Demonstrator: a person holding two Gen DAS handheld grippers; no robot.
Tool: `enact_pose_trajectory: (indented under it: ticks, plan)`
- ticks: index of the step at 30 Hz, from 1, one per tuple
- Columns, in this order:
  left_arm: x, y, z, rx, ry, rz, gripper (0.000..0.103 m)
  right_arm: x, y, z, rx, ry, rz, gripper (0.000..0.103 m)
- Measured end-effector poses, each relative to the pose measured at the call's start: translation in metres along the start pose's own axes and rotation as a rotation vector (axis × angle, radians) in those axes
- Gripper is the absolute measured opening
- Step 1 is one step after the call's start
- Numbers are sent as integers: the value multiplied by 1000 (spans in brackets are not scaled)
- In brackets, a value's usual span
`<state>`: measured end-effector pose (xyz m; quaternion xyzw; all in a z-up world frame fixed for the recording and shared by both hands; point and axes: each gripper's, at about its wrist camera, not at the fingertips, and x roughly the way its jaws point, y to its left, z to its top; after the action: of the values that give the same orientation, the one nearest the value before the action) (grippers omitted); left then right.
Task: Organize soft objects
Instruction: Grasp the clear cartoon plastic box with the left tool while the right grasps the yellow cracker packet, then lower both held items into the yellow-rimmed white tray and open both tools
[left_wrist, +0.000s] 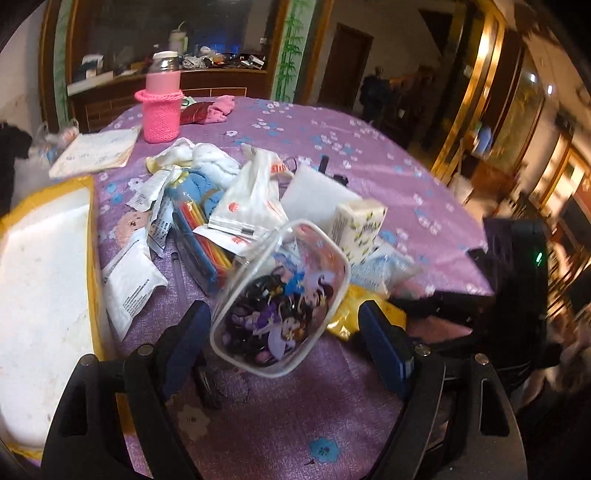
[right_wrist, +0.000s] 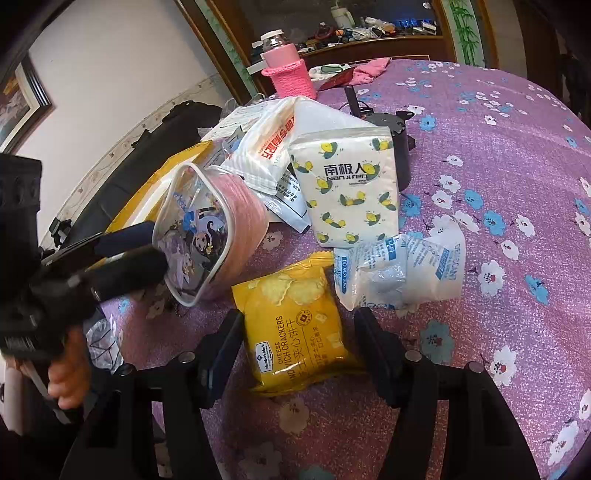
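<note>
A clear zip pouch (left_wrist: 280, 295) with a cartoon print stands tilted on the purple flowered cloth (left_wrist: 369, 147). It sits between the fingers of my left gripper (left_wrist: 284, 325), which is open: the right finger stays apart from the pouch. The right wrist view shows that pouch (right_wrist: 195, 236) with the left gripper (right_wrist: 147, 251) at its left side. A yellow cheese cracker packet (right_wrist: 291, 332) lies flat between the fingers of my right gripper (right_wrist: 299, 328). The left finger is at the packet's edge and a thin gap shows at the right finger. The packet (left_wrist: 369, 314) peeks out behind the pouch.
Behind lie a lemon-print tissue pack (right_wrist: 351, 192), desiccant sachets (right_wrist: 402, 273), a white bag with orange print (right_wrist: 269, 147), towels (left_wrist: 207, 162) and a black device (right_wrist: 399, 147). A pink knitted bottle (left_wrist: 162, 110) stands far back. A yellow-rimmed white bin (left_wrist: 44, 277) is at the left.
</note>
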<state>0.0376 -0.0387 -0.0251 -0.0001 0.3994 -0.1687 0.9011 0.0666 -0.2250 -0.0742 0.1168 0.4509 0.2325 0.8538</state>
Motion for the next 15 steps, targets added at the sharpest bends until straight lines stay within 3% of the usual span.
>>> enact_pose_trajectory:
  ticks: [2, 5, 8, 12, 15]
  plan:
    - [7, -8, 4, 46, 11, 64, 82, -2, 2, -2, 10, 7, -5, 61]
    - [21, -14, 8, 101, 3, 103, 82, -7, 5, -7, 3, -3, -17, 61]
    - [44, -19, 6, 163, 59, 190, 82, -8, 12, -8, -42, -19, -42, 63]
    - [45, -32, -5, 258, 57, 196, 82, -16, 17, -13, -92, -15, -81, 65]
    - [42, -37, -8, 272, 76, 192, 82, -18, 13, -14, -85, -32, -47, 65]
